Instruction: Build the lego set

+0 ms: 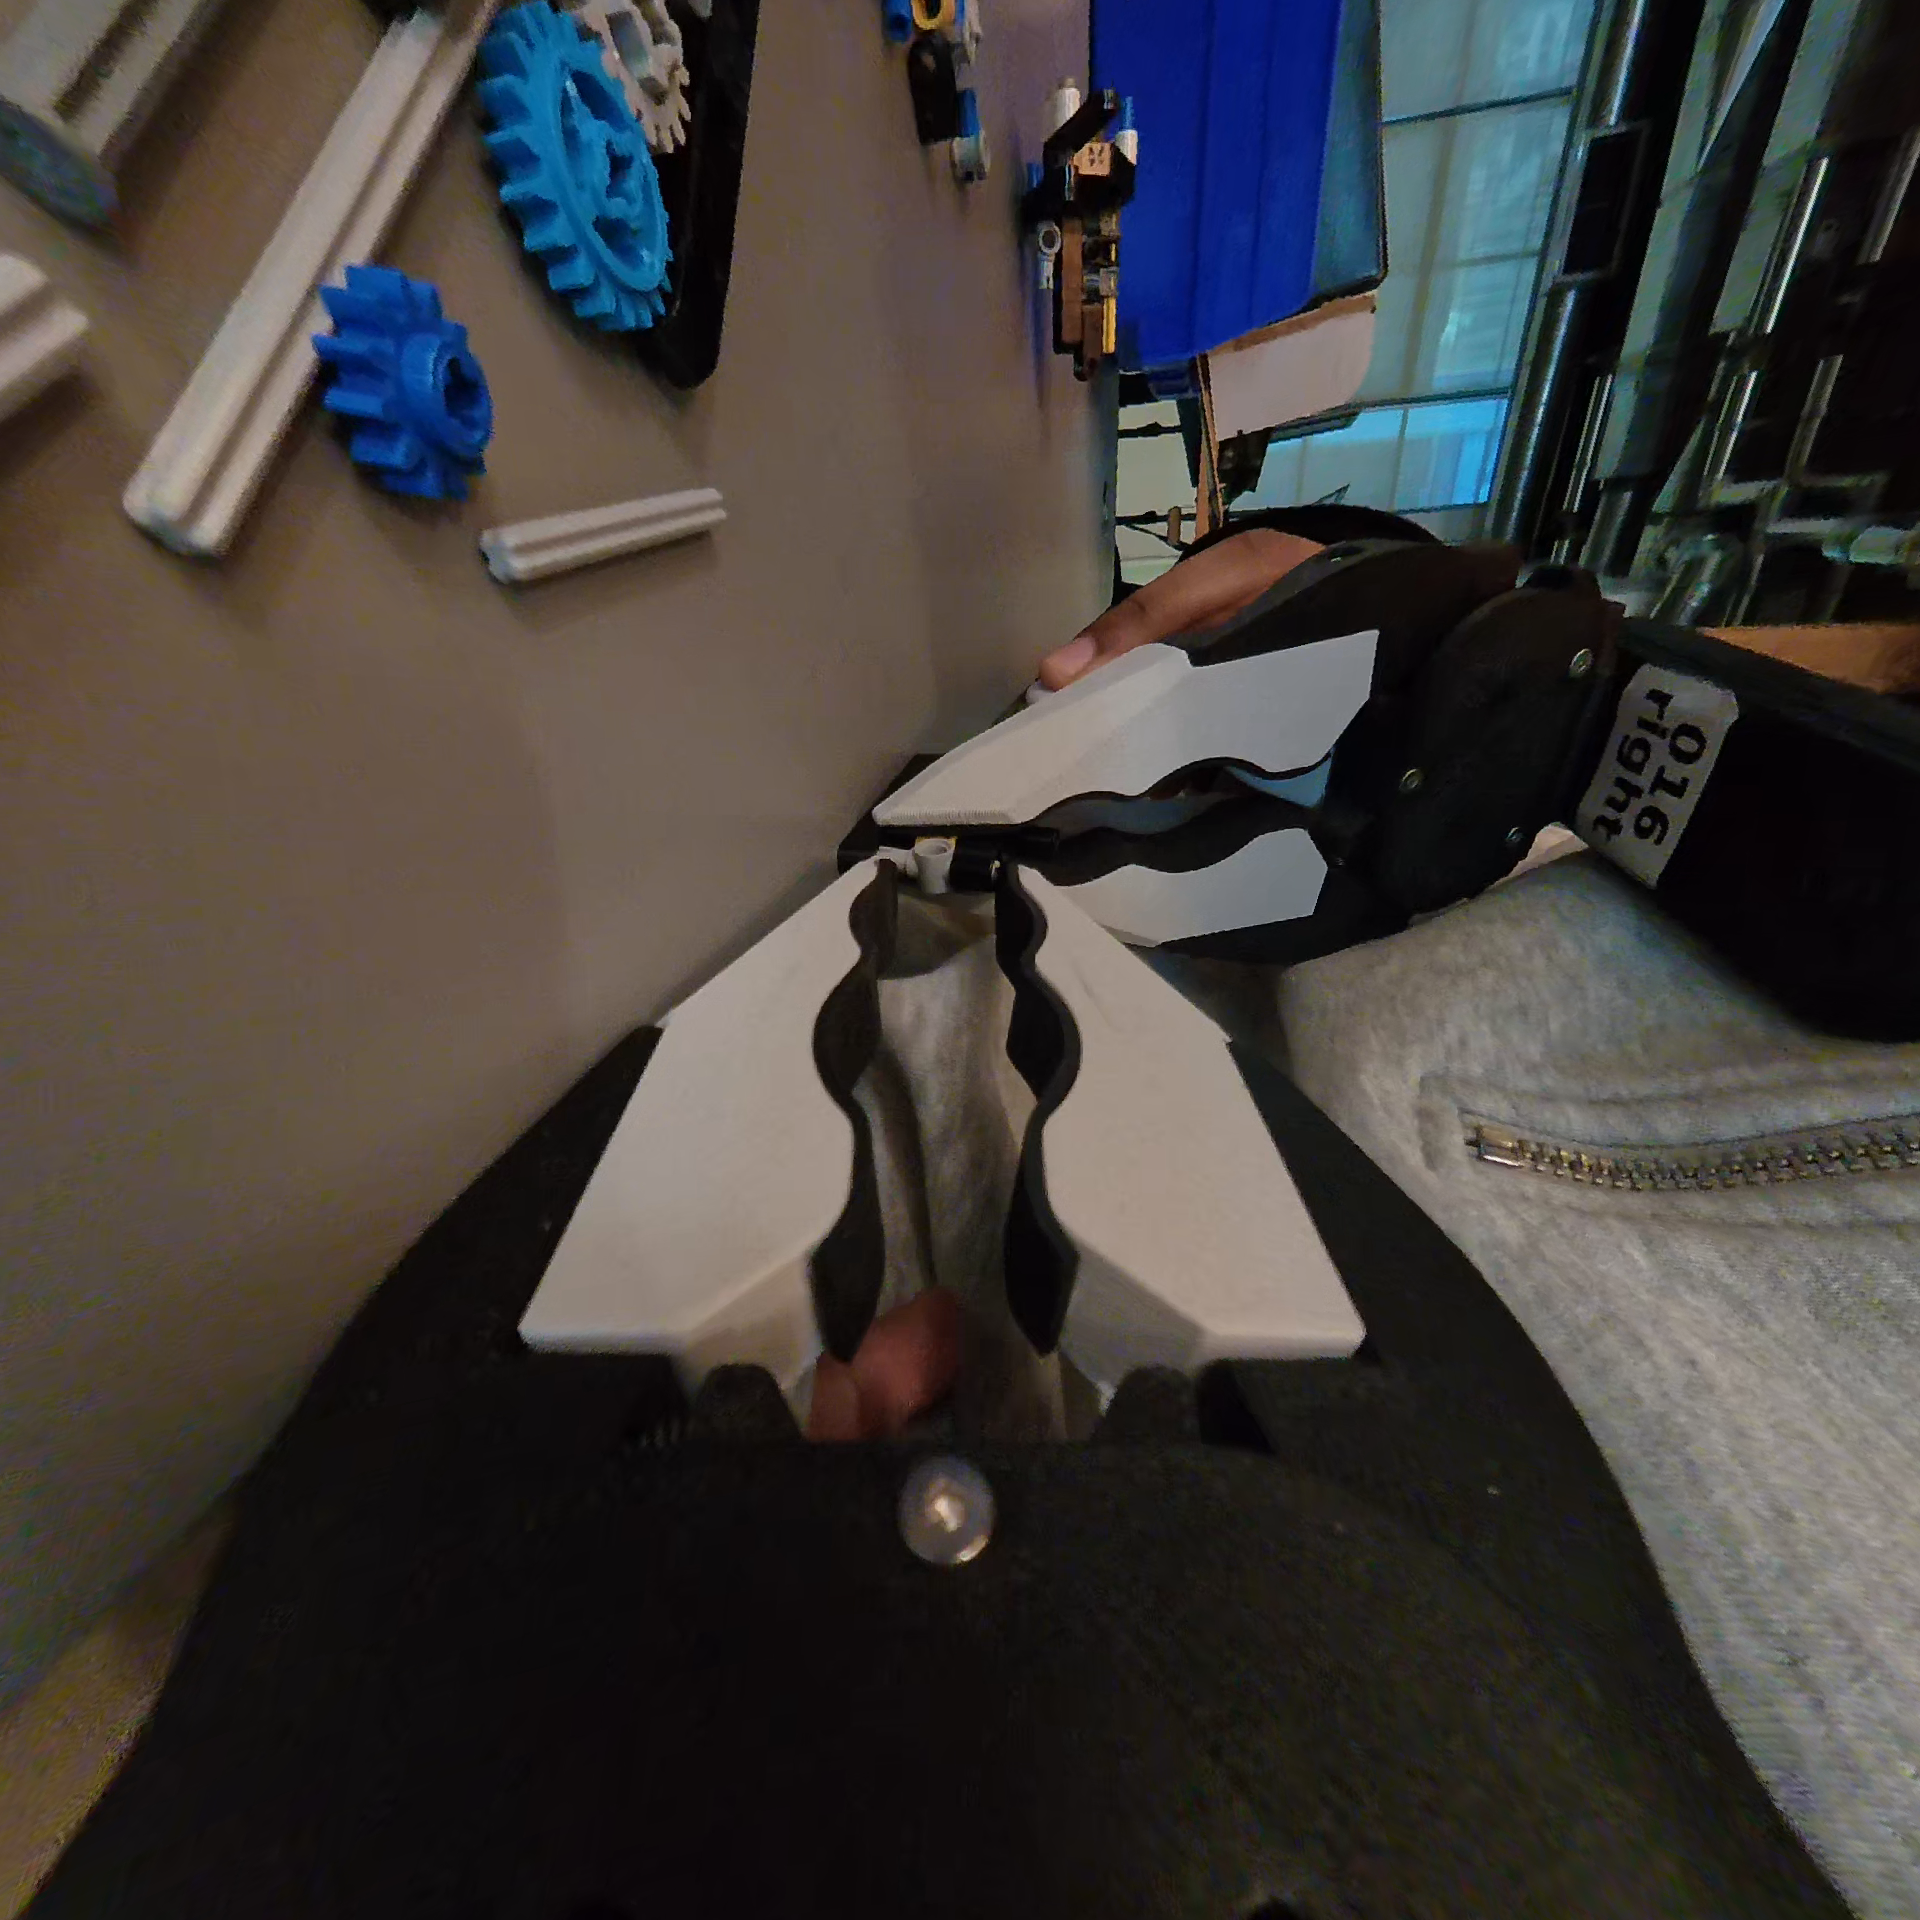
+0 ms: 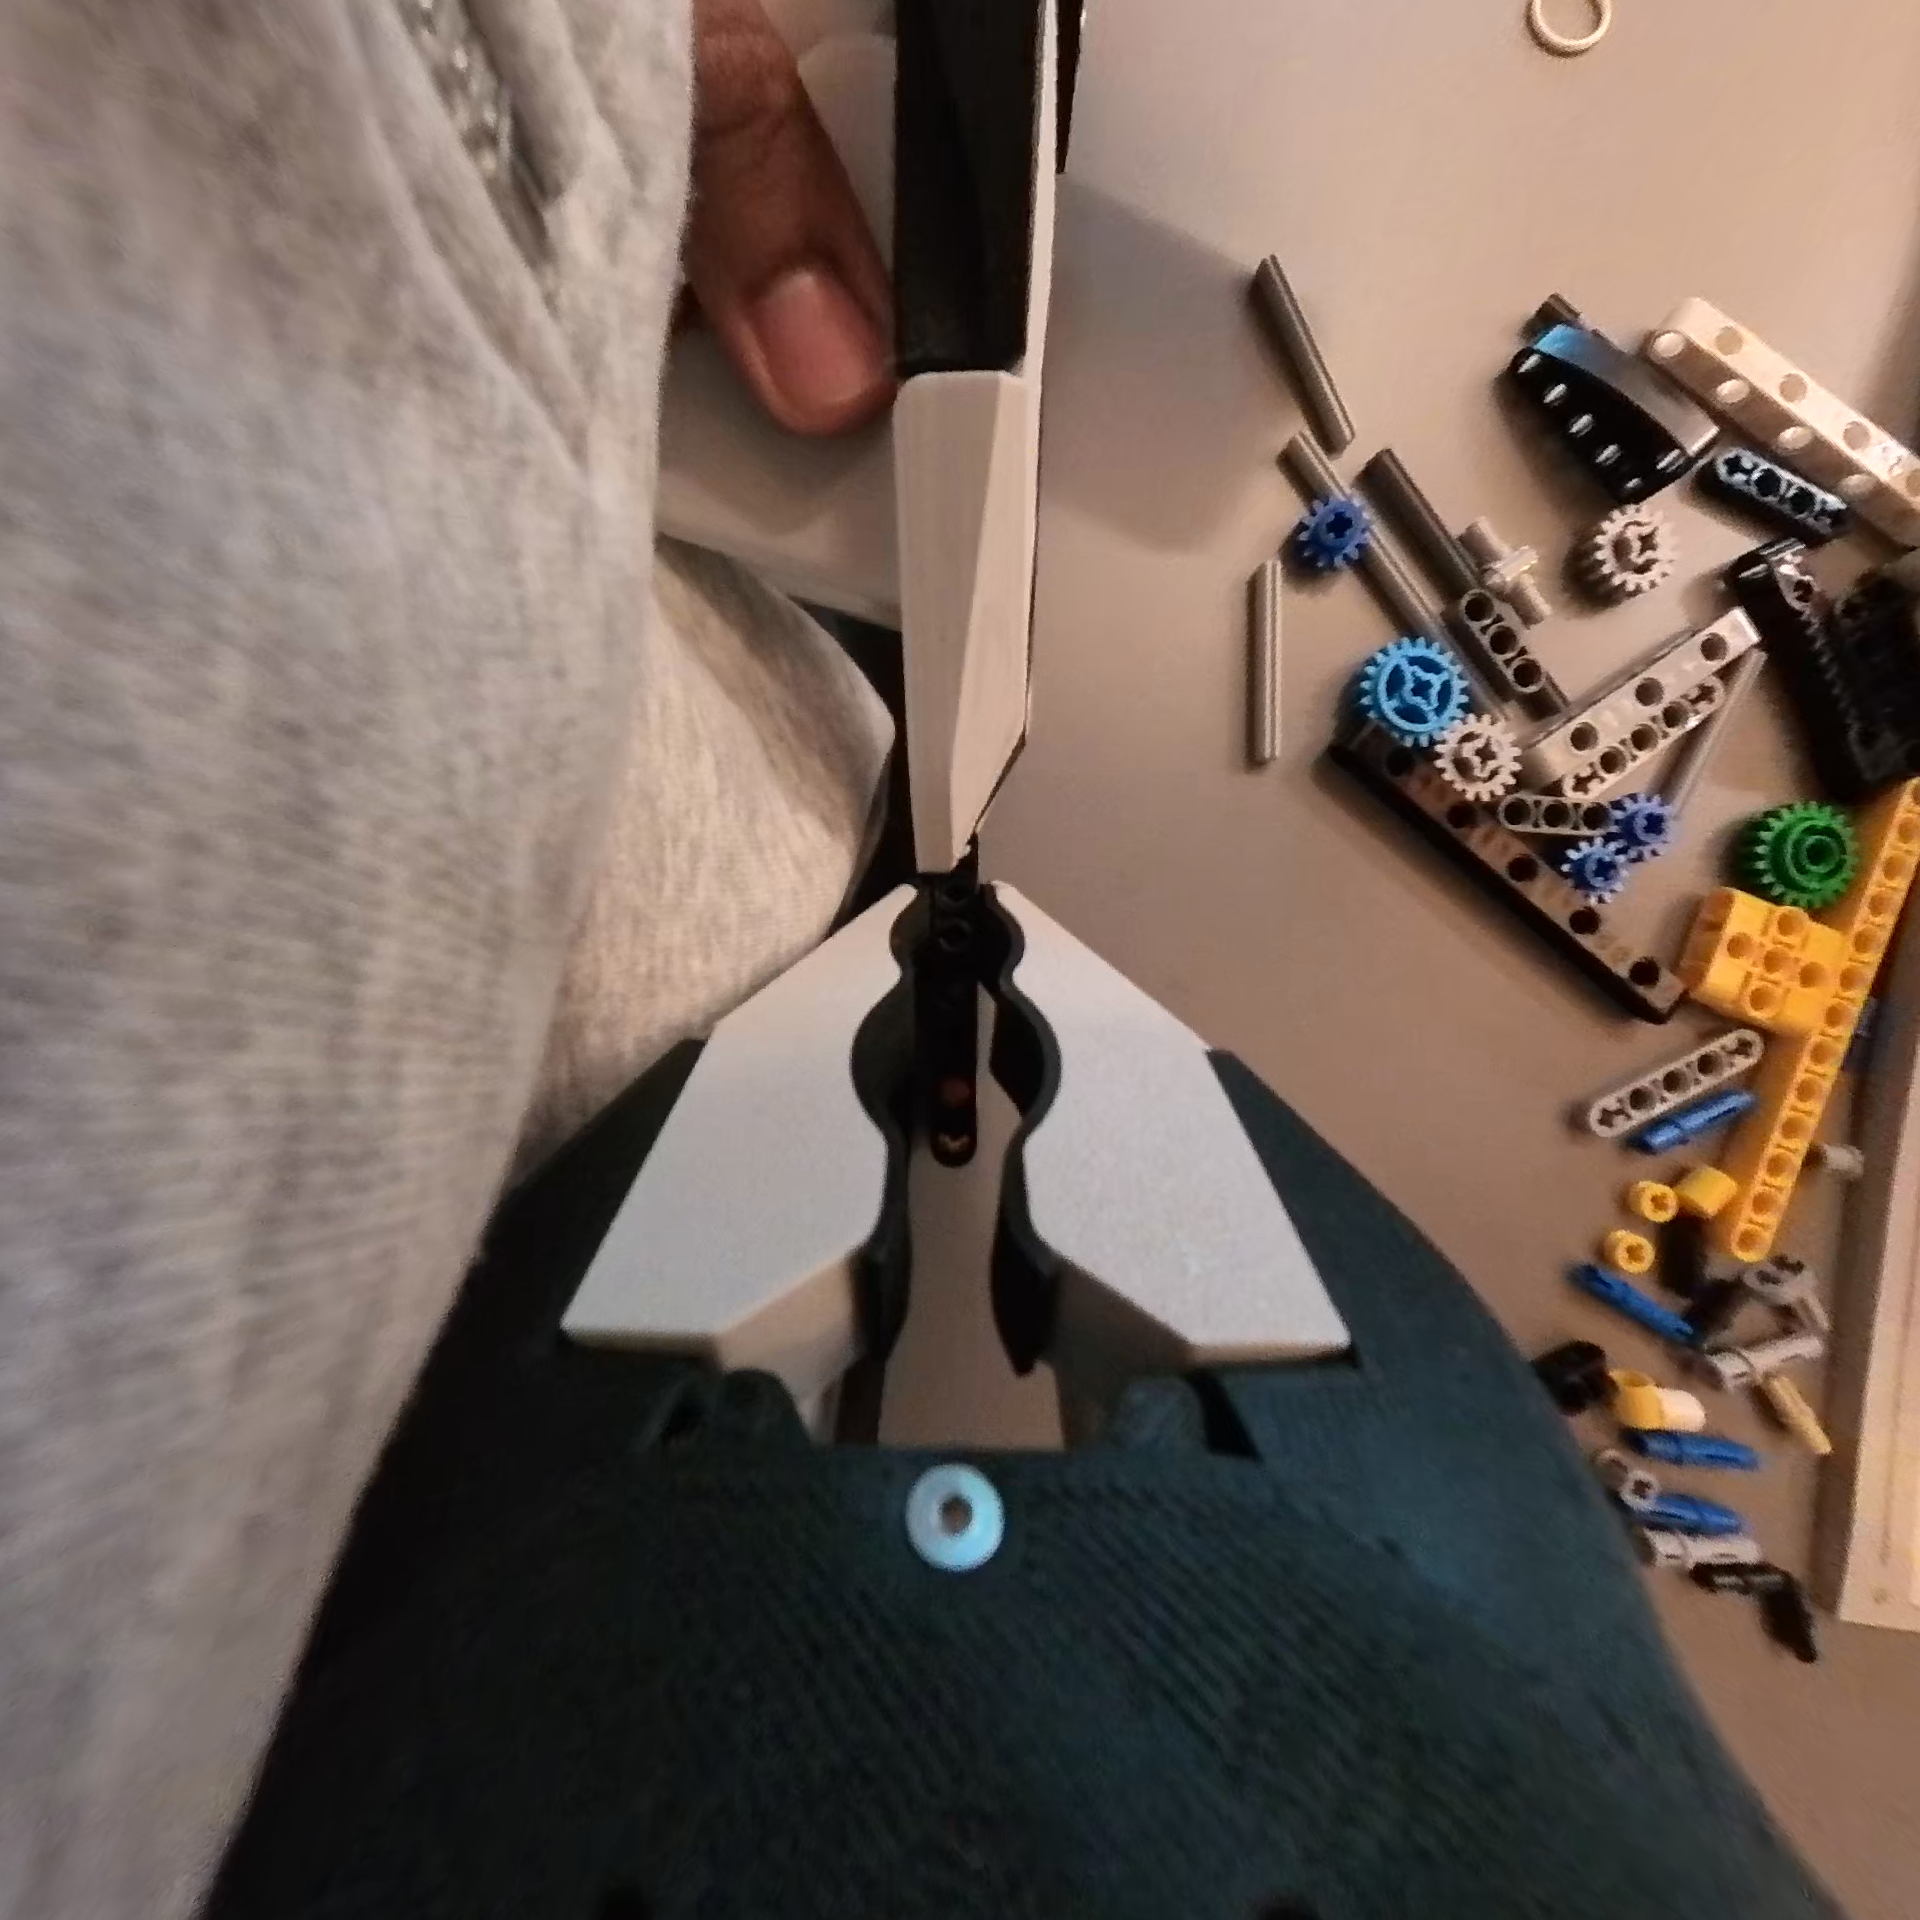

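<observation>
In the right wrist view my right gripper (image 2: pixel 956 894) is shut on a thin black Lego beam (image 2: pixel 951 1039) with holes, held lengthwise between the fingers. My left gripper (image 2: pixel 951 847) comes in from above, edge-on, its tip meeting the beam's far end. In the left wrist view my left gripper (image 1: pixel 943 878) is closed on a small grey pin (image 1: pixel 932 862) beside a black bit at the beam's end (image 1: pixel 857 854). The right gripper (image 1: pixel 1029 836) enters from the right. Both are held in the air near the person's grey sweater.
Loose Lego parts lie on the tan table (image 2: pixel 1247 156): a yellow beam assembly (image 2: pixel 1829 1039), a green gear (image 2: pixel 1803 854), a long black beam (image 2: pixel 1507 883), blue gears (image 2: pixel 1411 691), grey axles. The left wrist view shows a large blue gear (image 1: pixel 577 166) and a grey axle (image 1: pixel 603 532). My two grippers' fingertips are within a few centimetres of each other.
</observation>
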The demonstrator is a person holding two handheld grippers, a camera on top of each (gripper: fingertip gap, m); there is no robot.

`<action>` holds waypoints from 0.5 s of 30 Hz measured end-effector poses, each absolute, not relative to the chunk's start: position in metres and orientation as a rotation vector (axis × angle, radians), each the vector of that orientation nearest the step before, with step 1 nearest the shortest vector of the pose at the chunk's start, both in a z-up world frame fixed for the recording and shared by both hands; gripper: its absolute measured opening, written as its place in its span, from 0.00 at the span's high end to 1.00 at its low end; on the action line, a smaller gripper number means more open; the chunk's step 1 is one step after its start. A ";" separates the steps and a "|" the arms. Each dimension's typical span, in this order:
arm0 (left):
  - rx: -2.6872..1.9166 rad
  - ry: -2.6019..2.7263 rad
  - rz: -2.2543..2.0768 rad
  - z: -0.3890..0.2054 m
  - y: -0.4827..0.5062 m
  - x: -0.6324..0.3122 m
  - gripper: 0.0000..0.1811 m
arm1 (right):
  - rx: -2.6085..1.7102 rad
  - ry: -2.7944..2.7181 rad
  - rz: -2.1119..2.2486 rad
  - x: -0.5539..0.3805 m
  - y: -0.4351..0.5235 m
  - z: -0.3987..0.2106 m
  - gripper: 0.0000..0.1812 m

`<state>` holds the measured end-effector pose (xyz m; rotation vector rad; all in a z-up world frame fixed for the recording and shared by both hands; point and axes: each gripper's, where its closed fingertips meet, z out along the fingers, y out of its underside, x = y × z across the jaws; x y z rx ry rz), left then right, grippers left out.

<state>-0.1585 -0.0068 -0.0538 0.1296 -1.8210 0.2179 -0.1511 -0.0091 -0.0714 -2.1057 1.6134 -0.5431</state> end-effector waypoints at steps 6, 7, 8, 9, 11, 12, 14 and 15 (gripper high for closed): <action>0.149 -1.841 0.215 -0.054 -0.008 -0.159 0.90 | -2.131 1.586 -0.558 -0.151 -0.009 -0.072 0.97; 0.153 -1.846 0.214 -0.054 -0.008 -0.159 0.90 | -2.132 1.581 -0.563 -0.151 -0.009 -0.072 0.97; 0.155 -1.851 0.213 -0.054 -0.008 -0.159 0.90 | -2.132 1.577 -0.568 -0.151 -0.009 -0.072 0.97; 0.157 -1.855 0.212 -0.054 -0.008 -0.159 0.90 | -2.130 1.574 -0.571 -0.151 -0.009 -0.071 0.97; 0.173 -1.856 0.207 -0.054 -0.008 -0.159 0.90 | -2.135 1.564 -0.580 -0.151 -0.009 -0.071 0.97; 0.181 -1.856 0.203 -0.054 -0.009 -0.159 0.90 | -2.136 1.561 -0.579 -0.151 -0.009 -0.071 0.97; 0.195 -1.856 0.196 -0.054 -0.009 -0.159 0.90 | -2.138 1.555 -0.580 -0.151 -0.009 -0.072 0.97; 0.206 -1.853 0.189 -0.054 -0.009 -0.159 0.90 | -2.138 1.554 -0.579 -0.151 -0.009 -0.072 0.97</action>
